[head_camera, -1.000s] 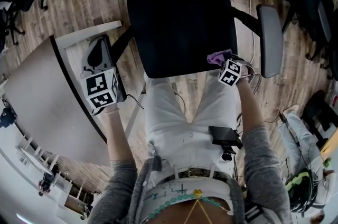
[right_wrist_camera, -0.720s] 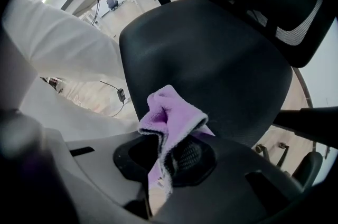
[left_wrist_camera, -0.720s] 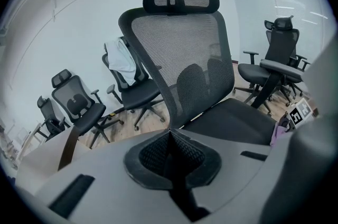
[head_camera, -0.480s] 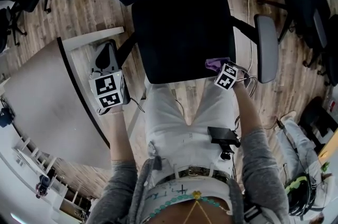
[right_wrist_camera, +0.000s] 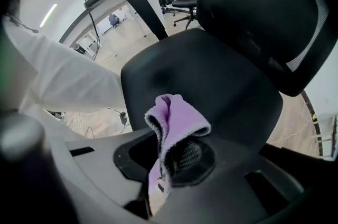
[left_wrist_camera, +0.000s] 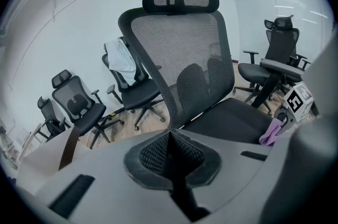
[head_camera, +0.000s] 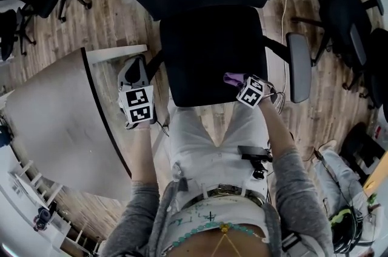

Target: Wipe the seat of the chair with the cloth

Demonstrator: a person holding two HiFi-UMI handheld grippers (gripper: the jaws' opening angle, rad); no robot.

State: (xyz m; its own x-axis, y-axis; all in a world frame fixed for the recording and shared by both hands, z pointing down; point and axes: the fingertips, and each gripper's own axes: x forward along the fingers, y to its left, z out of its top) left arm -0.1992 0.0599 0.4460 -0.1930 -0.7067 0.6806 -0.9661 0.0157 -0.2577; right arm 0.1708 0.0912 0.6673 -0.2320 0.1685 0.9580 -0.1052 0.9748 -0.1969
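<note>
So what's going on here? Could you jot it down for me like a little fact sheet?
Chair: black office chair with a mesh back; its seat is in front of the person
Cloth: purple cloth, bunched, over the seat's front right part
Right hand: right gripper shut on the cloth
Left hand: left gripper has its jaws together with nothing between them, off the seat's left side, beside a pale table
Contact: cannot tell whether the cloth touches the seat
Surroundings: wooden floor, other black chairs
</note>
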